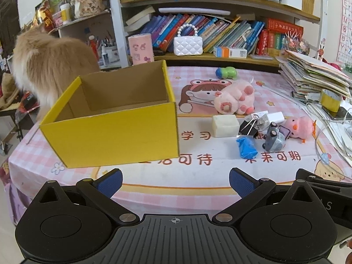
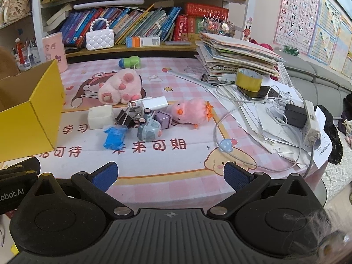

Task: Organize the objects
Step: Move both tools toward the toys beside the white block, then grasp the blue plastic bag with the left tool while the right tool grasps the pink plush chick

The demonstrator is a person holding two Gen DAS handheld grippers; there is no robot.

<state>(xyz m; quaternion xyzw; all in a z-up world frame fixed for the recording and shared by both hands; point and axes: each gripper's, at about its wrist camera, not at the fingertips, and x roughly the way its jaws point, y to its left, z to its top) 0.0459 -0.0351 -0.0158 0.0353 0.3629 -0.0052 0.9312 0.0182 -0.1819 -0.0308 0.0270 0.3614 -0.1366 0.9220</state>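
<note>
An empty yellow cardboard box (image 1: 114,136) (image 2: 28,118) stands on the left of the pink tablecloth. To its right lies a cluster: a pink plush pig (image 1: 236,100) (image 2: 120,87), a white block (image 1: 224,125) (image 2: 100,116), a black binder clip (image 1: 249,126) (image 2: 126,116), a blue wrapped item (image 1: 246,146) (image 2: 114,139), a grey toy car (image 1: 274,139) (image 2: 148,127), a white charger (image 1: 274,117) (image 2: 155,103) and a pink plush duck (image 1: 300,127) (image 2: 191,112). My left gripper (image 1: 176,182) and right gripper (image 2: 170,176) hover open at the table's near edge, holding nothing.
A green and blue toy (image 1: 226,72) (image 2: 131,62) lies farther back. A paper stack (image 2: 237,55), yellow tape roll (image 2: 249,80), phone, cables and power strip (image 2: 311,118) crowd the right. Bookshelves (image 1: 198,33) stand behind. A fluffy orange cat (image 1: 50,66) sits behind the box.
</note>
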